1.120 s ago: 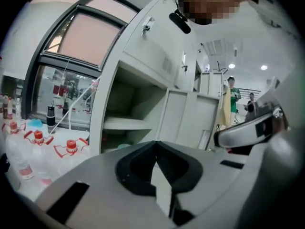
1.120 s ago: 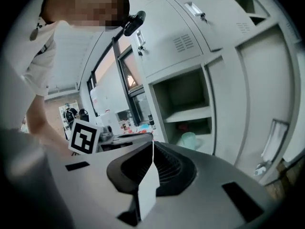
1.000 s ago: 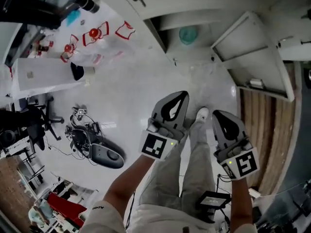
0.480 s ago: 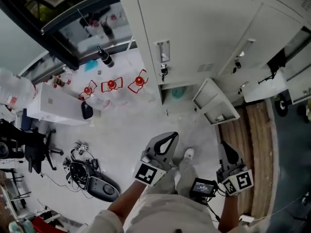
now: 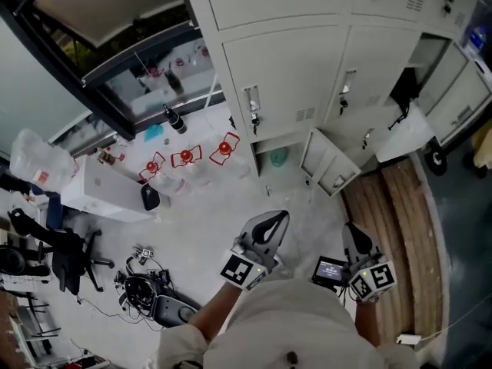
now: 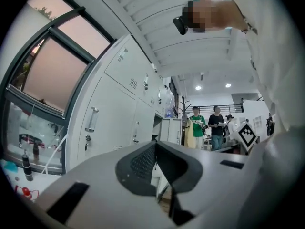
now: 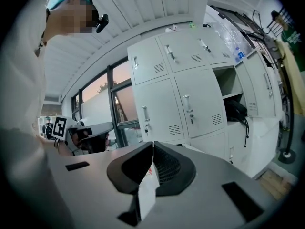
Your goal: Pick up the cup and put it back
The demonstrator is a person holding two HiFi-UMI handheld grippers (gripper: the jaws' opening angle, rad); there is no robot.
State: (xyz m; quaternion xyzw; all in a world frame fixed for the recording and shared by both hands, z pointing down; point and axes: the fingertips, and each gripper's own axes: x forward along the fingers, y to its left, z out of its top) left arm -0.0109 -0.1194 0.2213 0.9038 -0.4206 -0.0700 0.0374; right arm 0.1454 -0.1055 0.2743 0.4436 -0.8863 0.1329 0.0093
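A teal cup [image 5: 278, 157] stands inside the open bottom locker [image 5: 270, 148] of the grey locker wall, seen small and far below in the head view. My left gripper [image 5: 279, 217] is held close to the body, well short of the locker; its jaws are shut with nothing between them, as the left gripper view [image 6: 155, 144] also shows. My right gripper [image 5: 350, 229] hangs beside it on the right, shut and empty too [image 7: 152, 144]. The cup does not show in either gripper view.
The bottom locker's door [image 5: 318, 163] swings out to the right. Another locker [image 5: 407, 87] further right stands open with a dark bag inside. A white table [image 5: 104, 191], black chairs [image 5: 65, 256] and cabled gear [image 5: 146, 298] lie left. Two people [image 6: 197, 126] stand far off.
Both grippers have risen and come in close to the body. The head view has lifted, so more of the locker wall shows and the cup's locker looks smaller and farther.
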